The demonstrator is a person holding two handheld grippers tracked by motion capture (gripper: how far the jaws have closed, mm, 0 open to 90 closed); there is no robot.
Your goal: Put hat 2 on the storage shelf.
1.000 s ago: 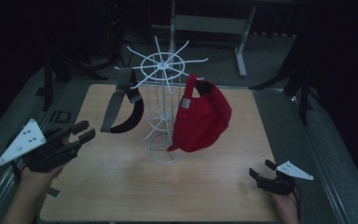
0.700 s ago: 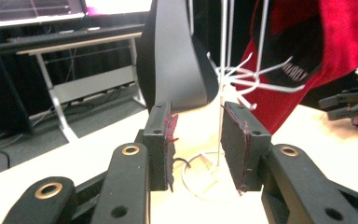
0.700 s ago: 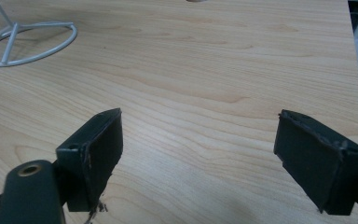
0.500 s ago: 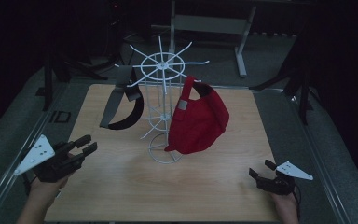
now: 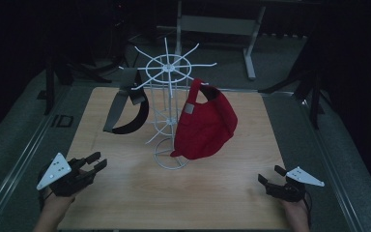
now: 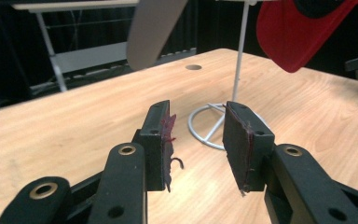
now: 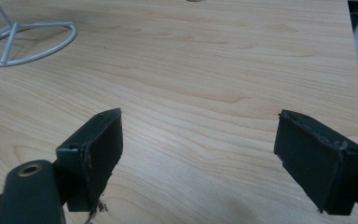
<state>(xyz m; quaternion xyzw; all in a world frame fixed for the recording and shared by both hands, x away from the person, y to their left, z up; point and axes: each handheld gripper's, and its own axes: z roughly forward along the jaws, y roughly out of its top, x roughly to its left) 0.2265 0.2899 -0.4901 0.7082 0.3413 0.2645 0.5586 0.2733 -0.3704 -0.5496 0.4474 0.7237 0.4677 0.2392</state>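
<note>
Overhead, a soft red cap [image 5: 205,123] and a grey-black visor [image 5: 125,108] hang on a thin white wire rack [image 5: 169,96] at mid-surface [image 5: 174,193], pale woodgrain. Both tongs, left [image 5: 96,161] and right [image 5: 269,175], stand spread, empty, near its front corners.

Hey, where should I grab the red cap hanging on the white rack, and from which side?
Probably the red cap by its brim, the free lower edge beside the white rack post. Come from the front with the left gripper, whose jaws are open: the brim is thin and stiff.
</note>
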